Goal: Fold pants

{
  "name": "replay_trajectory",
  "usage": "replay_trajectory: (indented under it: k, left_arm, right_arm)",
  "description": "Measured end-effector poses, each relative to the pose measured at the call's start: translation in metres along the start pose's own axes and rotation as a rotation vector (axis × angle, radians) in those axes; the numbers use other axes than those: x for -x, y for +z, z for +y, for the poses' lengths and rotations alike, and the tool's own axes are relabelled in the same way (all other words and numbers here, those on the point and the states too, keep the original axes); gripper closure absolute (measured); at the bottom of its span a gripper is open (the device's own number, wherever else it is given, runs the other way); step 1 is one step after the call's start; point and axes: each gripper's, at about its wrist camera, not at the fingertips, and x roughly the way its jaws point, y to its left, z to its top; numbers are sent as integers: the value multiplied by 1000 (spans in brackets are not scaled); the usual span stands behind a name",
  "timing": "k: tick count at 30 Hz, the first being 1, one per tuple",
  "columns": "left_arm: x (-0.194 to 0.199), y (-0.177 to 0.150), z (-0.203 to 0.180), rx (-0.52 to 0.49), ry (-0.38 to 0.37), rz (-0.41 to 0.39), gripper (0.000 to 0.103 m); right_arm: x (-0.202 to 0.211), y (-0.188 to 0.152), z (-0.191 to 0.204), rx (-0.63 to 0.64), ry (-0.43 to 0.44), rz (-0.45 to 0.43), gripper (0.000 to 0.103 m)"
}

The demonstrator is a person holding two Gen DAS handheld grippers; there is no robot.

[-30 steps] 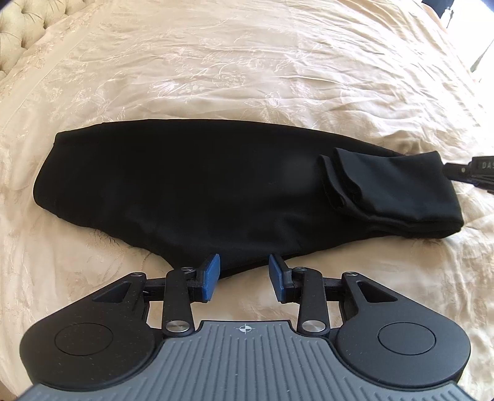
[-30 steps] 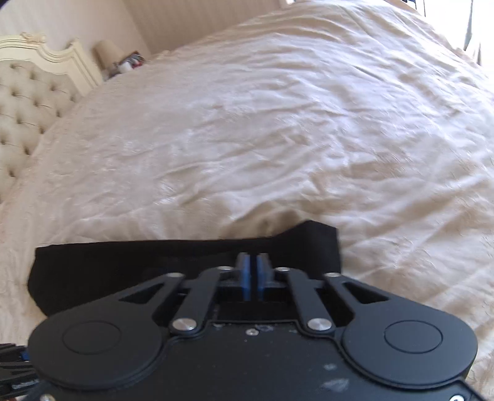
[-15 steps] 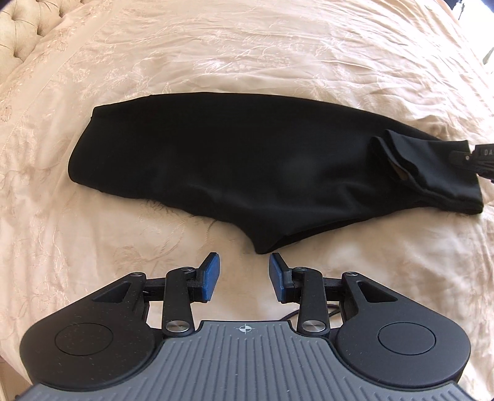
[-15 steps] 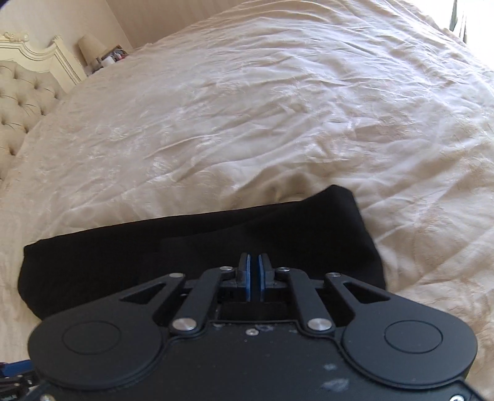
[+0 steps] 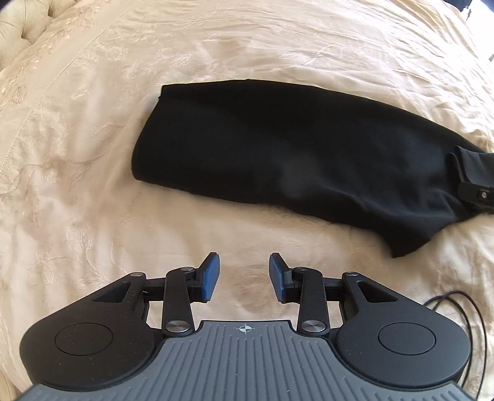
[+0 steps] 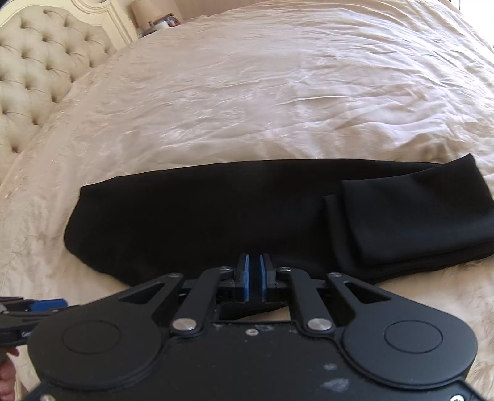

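Black pants [image 5: 293,148] lie folded lengthwise across the cream bedspread [image 5: 92,216]. Their leg ends [image 6: 416,216] are turned back over the right end. My left gripper [image 5: 244,273] is open over bare bedspread, short of the pants' near edge, with nothing between its blue pads. My right gripper [image 6: 253,273] hovers at the near edge of the pants [image 6: 200,216], left of the turned-back ends. Its jaws stand a narrow slit apart and hold nothing. In the left wrist view one finger of the right gripper [image 5: 477,195] shows at the right edge.
A tufted headboard [image 6: 37,77] stands at the far left, with a lamp and small items [image 6: 160,21] beyond the bed. A black cable [image 5: 463,308] trails on the bedspread at my right. The left gripper's blue pad [image 6: 46,305] shows at the lower left.
The right gripper let go of the leg ends, its pads parting slightly, and moved left along the pants. The left gripper moved left off the pants' edge onto bare bedspread.
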Motion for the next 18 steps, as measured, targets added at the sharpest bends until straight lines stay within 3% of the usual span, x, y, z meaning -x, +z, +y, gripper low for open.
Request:
replay_trajectory:
  k: [10, 15, 18]
  left_arm:
    - [-6, 6, 53, 13, -20, -21, 68]
    - [-15, 15, 61, 42, -75, -17, 68]
    - [-19, 24, 60, 50, -93, -30, 68]
  right_arm:
    - [-22, -32, 57, -44, -26, 80, 92]
    - [-57, -40, 52, -91, -103, 202, 94]
    - [-66, -40, 51, -108, -125, 218, 96]
